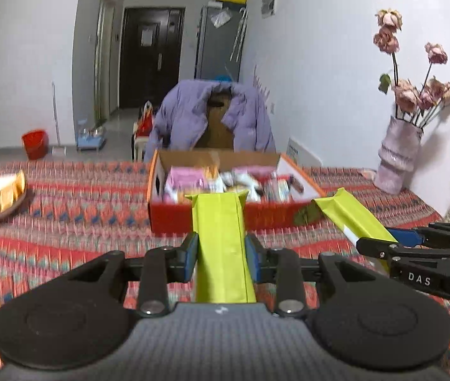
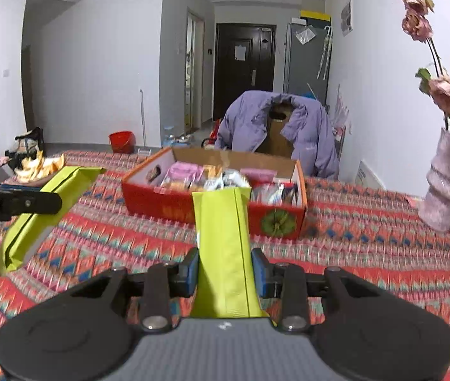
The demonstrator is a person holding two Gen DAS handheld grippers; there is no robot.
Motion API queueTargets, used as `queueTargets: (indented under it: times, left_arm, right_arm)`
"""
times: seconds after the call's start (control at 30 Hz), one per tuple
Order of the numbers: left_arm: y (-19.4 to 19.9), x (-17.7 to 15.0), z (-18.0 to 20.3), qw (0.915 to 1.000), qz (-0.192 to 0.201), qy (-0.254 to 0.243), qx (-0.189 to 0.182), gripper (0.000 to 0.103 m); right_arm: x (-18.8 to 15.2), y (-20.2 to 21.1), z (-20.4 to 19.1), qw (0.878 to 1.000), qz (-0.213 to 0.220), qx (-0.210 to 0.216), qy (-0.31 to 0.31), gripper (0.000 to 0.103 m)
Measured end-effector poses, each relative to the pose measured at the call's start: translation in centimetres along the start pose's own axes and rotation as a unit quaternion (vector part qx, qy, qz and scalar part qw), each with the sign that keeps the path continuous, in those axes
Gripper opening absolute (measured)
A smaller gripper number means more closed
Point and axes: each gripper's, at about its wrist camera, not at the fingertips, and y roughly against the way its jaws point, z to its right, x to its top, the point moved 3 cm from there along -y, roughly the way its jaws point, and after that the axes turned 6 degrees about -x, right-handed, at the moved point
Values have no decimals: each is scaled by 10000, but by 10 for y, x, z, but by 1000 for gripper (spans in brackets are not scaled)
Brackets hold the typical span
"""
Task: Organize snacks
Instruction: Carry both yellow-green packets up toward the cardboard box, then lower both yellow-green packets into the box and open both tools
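The red snack box (image 1: 174, 216) already holds many packets; the left claw (image 1: 221, 254) and the right claw (image 2: 225, 270) each grip a green packet (image 1: 220, 238), not yet placed inside.

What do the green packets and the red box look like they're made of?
Both green packets, left and right: probably matte plastic film, given the back seam and crimped end. Red box: printed cardboard, since its inner walls are raw brown.
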Motion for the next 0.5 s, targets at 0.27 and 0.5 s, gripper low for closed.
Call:
queueTargets:
  times: [0.27, 0.5]
  left_arm:
    - [-52, 45, -4, 9994, 143, -297, -105, 32]
    - [-151, 74, -41, 9986, -478, 168, 155, 32]
  right_arm:
    - [53, -68, 17, 9999, -28, 107, -26, 34]
    - [92, -154, 19, 9984, -421, 314, -194, 34]
